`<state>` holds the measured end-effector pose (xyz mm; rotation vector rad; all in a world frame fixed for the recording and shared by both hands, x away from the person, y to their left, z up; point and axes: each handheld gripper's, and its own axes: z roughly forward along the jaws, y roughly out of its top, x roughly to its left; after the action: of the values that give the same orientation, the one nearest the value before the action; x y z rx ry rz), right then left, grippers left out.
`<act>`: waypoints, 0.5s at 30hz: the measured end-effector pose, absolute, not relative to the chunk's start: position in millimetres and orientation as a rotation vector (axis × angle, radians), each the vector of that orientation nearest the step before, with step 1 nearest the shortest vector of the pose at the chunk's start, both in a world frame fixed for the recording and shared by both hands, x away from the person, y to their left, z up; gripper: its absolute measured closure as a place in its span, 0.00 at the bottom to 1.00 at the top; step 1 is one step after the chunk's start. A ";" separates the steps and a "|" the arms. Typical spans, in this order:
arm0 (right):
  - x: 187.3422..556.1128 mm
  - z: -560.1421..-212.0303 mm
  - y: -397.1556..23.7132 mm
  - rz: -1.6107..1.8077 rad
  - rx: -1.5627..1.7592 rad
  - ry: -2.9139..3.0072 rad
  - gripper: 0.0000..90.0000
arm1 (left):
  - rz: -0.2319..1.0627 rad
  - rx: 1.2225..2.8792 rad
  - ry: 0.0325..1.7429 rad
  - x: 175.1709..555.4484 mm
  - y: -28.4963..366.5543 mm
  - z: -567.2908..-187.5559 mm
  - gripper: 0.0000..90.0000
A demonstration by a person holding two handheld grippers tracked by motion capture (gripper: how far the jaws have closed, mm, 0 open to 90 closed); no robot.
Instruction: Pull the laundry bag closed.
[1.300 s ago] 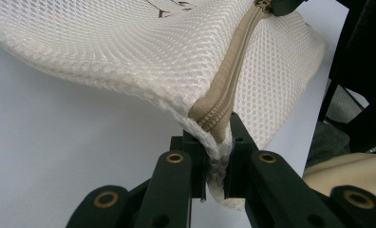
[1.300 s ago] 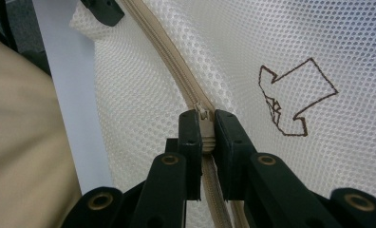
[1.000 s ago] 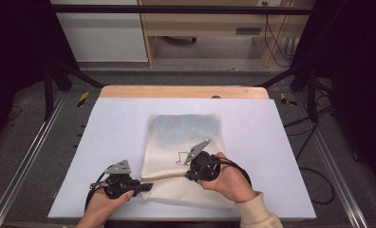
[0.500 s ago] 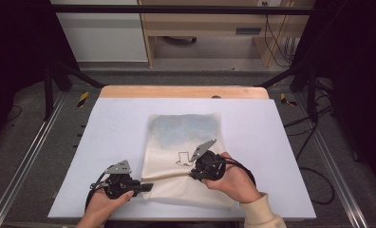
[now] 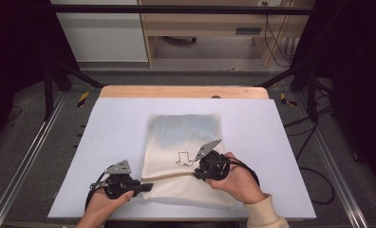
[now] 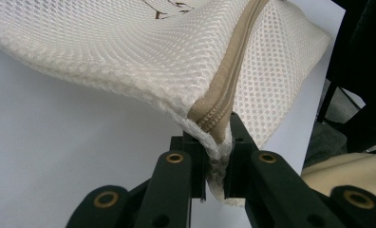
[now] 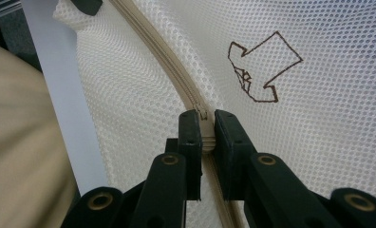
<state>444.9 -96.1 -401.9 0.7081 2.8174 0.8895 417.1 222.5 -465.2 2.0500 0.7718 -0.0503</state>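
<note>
- High view: a cream mesh bag lies flat on the white surface, a little right of the middle and reaching toward the near edge. A tan zipper runs across its near part, and a small brown arrow mark is printed on the mesh just beyond it. The left tool is at the bag's near-left corner, held by the left hand close to the near edge of the surface. The right tool sits on the zipper line further right, held by the right hand, whose cream sleeve comes in from the near edge.
- Left gripper view: the left tool is closed narrowly on the bag's corner, pinching the end of the zipper and the mesh around it. The bag is lifted slightly off the surface at this corner and slopes away upward.
- Right gripper view: the right tool is closed narrowly on the zipper, its jaws pressing on either side of the tan strip, apparently at the slider. The arrow mark lies on the mesh just beside the jaws.
</note>
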 end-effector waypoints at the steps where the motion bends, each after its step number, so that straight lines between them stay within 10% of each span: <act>1: 445.0 -402.0 -96.8 0.888 0.710 2.811 0.91 | -0.051 2.051 0.772 417.1 222.4 -465.2 0.91; 15: 443.7 -400.8 -107.2 0.893 0.734 2.799 0.91 | -0.050 2.051 0.771 417.1 222.2 -465.1 0.91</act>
<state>443.7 -107.2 -400.8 0.7339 2.7987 0.8929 417.1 222.2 -465.1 2.0505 0.7708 -0.0502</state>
